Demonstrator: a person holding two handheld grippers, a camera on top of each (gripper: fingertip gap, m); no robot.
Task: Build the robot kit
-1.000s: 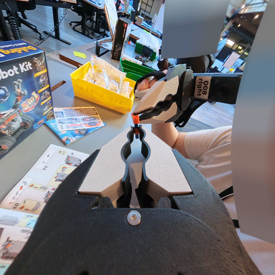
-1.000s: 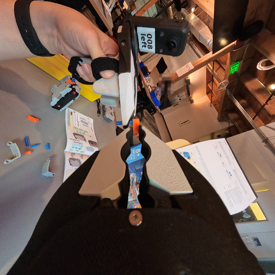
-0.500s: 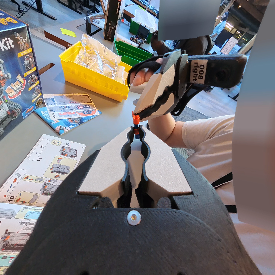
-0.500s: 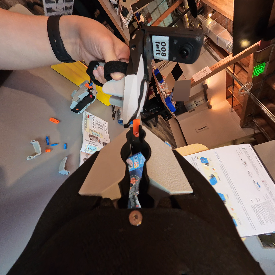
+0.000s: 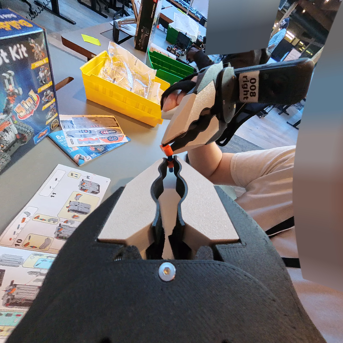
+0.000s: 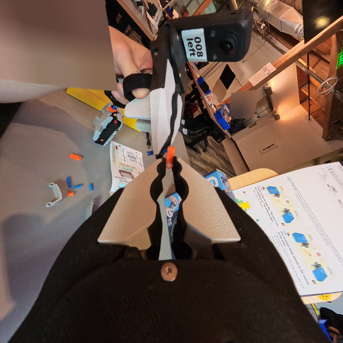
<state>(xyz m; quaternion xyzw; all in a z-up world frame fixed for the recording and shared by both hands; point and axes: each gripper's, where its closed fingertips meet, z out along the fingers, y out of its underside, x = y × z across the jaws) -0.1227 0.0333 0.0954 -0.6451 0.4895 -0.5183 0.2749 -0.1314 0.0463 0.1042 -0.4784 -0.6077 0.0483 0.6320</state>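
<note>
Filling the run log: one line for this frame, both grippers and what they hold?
left gripper: shut on blue pin | right gripper: shut on orange connector | tips meeting above grey table | yellow bin behind

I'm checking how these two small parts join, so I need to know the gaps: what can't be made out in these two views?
- Small blue peg, left wrist view: mostly hidden between the left gripper fingertips.
- Orange connector piece, right wrist view: its far end is covered by the left gripper; the joint is too small to judge.
- Grey curved plastic piece, right wrist view: cut off by the right gripper body.
</note>
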